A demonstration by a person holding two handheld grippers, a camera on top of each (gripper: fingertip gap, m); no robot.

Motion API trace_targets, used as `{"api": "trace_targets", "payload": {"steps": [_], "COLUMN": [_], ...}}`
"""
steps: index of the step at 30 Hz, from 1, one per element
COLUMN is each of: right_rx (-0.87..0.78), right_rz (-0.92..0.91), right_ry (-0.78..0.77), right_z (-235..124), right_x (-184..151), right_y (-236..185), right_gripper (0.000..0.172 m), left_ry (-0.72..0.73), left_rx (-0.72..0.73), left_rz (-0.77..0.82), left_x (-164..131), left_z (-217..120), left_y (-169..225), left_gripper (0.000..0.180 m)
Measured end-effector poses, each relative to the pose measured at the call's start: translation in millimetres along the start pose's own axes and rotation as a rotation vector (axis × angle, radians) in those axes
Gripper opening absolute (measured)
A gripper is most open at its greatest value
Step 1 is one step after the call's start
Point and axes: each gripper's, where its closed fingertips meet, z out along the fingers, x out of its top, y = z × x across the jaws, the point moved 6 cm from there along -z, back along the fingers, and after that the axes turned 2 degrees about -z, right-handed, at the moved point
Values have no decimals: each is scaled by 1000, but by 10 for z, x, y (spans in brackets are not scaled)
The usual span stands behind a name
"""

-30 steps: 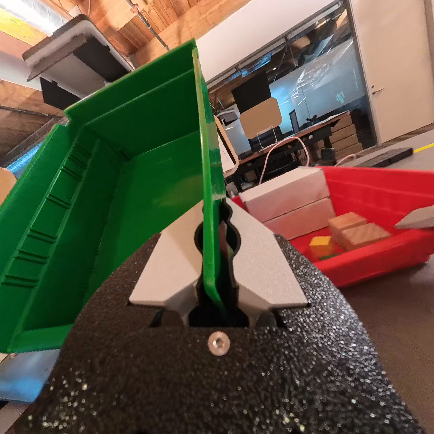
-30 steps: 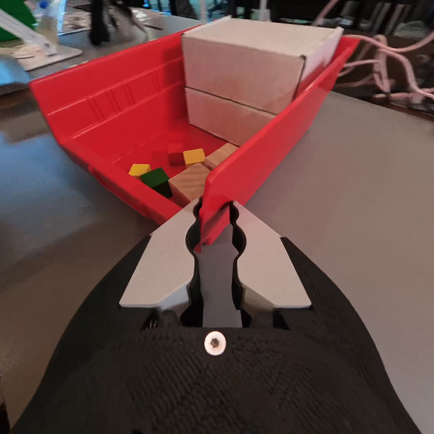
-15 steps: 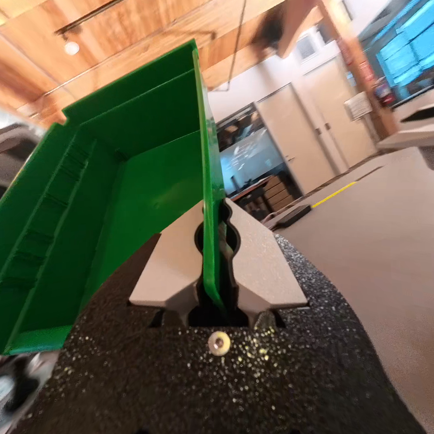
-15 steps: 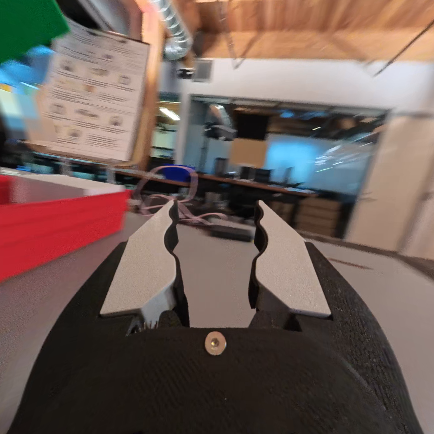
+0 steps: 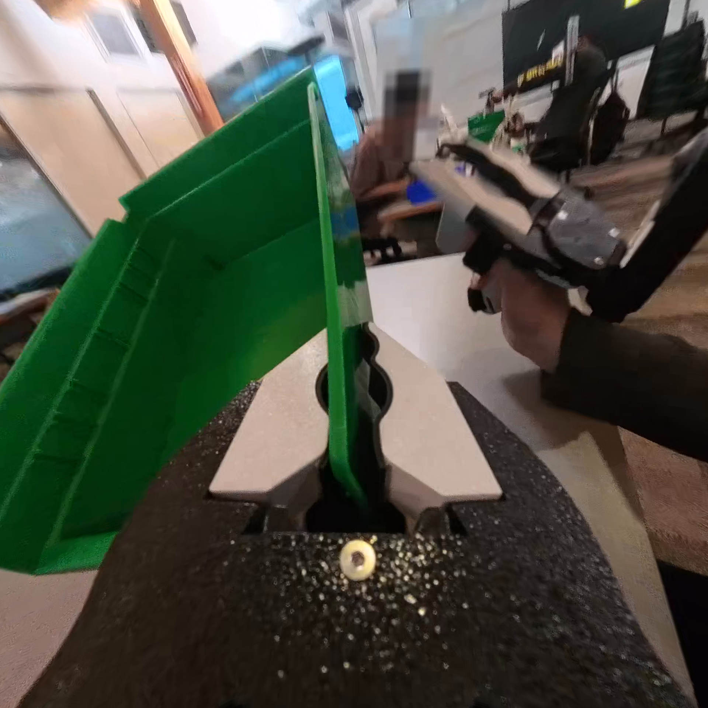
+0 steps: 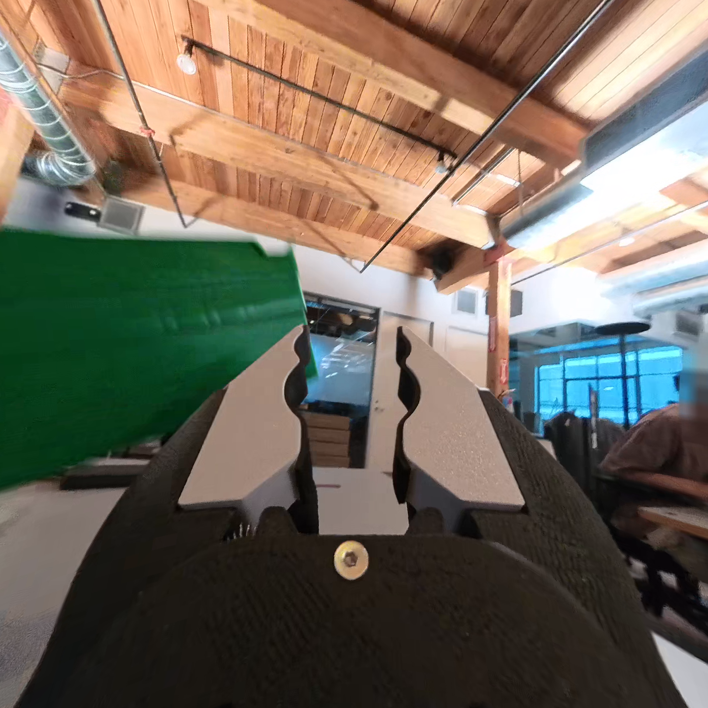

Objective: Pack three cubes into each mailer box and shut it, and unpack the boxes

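Observation:
My left gripper (image 5: 350, 344) is shut on the side wall of a green plastic bin (image 5: 184, 314) and holds it lifted and tilted; the bin's inside looks bare. The same bin (image 6: 126, 344) shows blurred at the left of the right wrist view. My right gripper (image 6: 350, 346) is open with nothing between its fingers and points up toward the room and ceiling. It also shows at the right of the left wrist view (image 5: 544, 230), held by a hand in a dark sleeve. No mailer boxes or cubes are in view now.
A pale tabletop (image 5: 433, 306) lies under both grippers. A seated person (image 6: 659, 440) and desks are in the background at the right. A wooden ceiling (image 6: 306, 115) fills the top of the right wrist view. The grippers' ends are close to 20 cm from one another.
My right gripper let go of the red bin's wall, opened, then narrowed somewhat and swung up and away. My left gripper kept its hold on the green bin and swung it round; the red bin left view.

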Motion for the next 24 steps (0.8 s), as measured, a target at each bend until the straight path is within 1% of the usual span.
{"api": "trace_targets", "payload": {"steps": [2, 4, 6, 8, 10, 14, 16, 21, 24], "right_rx": [2, 19, 56, 85, 89, 111, 123, 158, 193], "right_rz": [-14, -19, -21, -2, 10, 27, 17, -16, -3], "right_ry": [24, 19, 40, 73, 78, 45, 37, 26, 20], "right_z": [-3, 15, 14, -7, -15, -12, -10, 4, 0], "right_x": [36, 34, 53, 92, 96, 62, 60, 54, 54], "right_y": [-25, -63, -110, -137, -135, -172, -205, -291, -332], "right_gripper": [44, 45, 46, 46, 46, 46, 46, 47, 47], "left_ry": [-125, -237, -322, -372, -387, -437, -424, -406, -403], "left_rx": [-8, -15, -46, -84, -73, -70, -75, -56, -57], "left_rz": [0, 7, -30, -52, -16, 0, -32, -14, -27], "left_x": [-137, -280, -392, -481, -534, -657, -658, -664, -665], "left_z": [229, 390, 485, 534, 573, 617, 613, 606, 602], "left_y": [60, 93, 119, 151, 195, 256, 255, 264, 267], "left_gripper": [7, 7, 7, 7, 7, 6, 5, 5, 5]}}
